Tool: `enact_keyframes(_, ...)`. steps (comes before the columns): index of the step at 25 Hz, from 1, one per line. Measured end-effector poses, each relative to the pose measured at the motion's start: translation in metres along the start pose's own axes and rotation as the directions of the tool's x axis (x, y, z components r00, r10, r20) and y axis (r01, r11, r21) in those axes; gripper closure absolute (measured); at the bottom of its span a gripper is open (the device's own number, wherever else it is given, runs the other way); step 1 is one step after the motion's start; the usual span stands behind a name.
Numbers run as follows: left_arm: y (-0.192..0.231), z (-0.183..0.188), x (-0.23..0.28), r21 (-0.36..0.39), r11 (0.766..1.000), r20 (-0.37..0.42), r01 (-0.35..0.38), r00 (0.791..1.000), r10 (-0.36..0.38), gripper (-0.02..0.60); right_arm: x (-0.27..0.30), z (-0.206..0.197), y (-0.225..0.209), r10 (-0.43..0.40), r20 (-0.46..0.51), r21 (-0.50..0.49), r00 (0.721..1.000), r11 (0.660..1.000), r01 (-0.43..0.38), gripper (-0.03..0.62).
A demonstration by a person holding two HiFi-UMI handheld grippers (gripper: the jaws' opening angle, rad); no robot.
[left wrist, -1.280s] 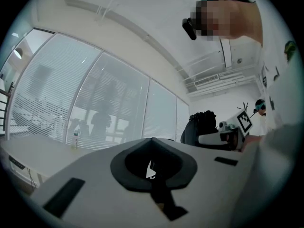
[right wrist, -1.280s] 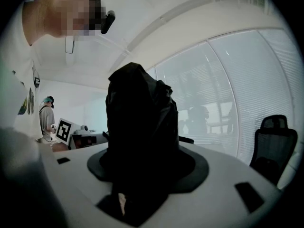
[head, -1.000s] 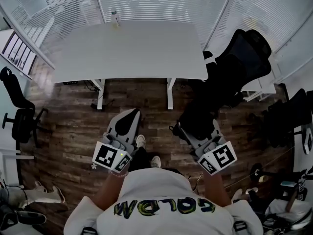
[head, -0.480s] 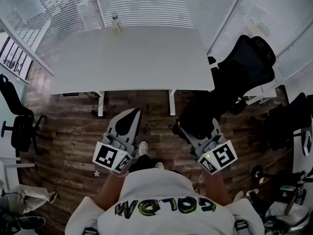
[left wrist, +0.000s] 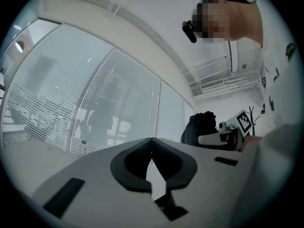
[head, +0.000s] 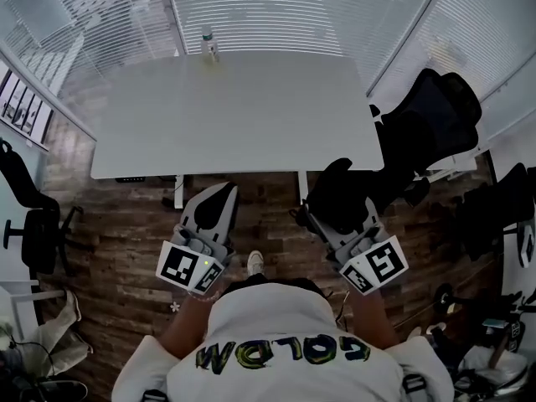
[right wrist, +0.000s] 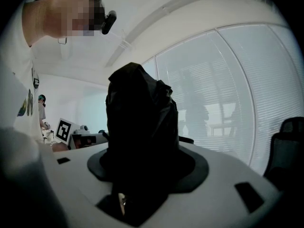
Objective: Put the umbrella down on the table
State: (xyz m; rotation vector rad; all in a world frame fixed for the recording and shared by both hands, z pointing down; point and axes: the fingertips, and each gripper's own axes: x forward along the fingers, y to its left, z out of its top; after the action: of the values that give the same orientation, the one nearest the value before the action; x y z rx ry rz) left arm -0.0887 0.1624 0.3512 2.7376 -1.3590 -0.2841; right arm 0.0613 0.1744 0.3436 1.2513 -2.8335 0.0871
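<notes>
The right gripper (right wrist: 142, 167) is pinching a folded black fabric umbrella (right wrist: 140, 113) between its jaws; the left gripper (left wrist: 152, 141) is pressing its jaws together on nothing.

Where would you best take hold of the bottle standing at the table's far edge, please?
Probably grip the bottle around its middle, coming level from the near side over the table; it stands upright, with blinds close behind.

White tabletop (head: 243, 115) at 12 o'clock; pale slatted blinds (head: 268, 7) behind it; dark wood floor (head: 117, 224); black office chair (head: 440, 111) at 2 o'clock; second chair (head: 33, 224) at 9 o'clock.
</notes>
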Motion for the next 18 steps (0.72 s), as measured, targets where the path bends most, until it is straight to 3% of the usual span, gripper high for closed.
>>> enact_keyframes(18,0.069,-0.004,0.031,-0.006,1.000,-0.011,0.009,1.000,-0.009,0.571,0.073,-0.002,-0.022,-0.010,-0.004,0.008,1.000,1.000,0.010,0.338)
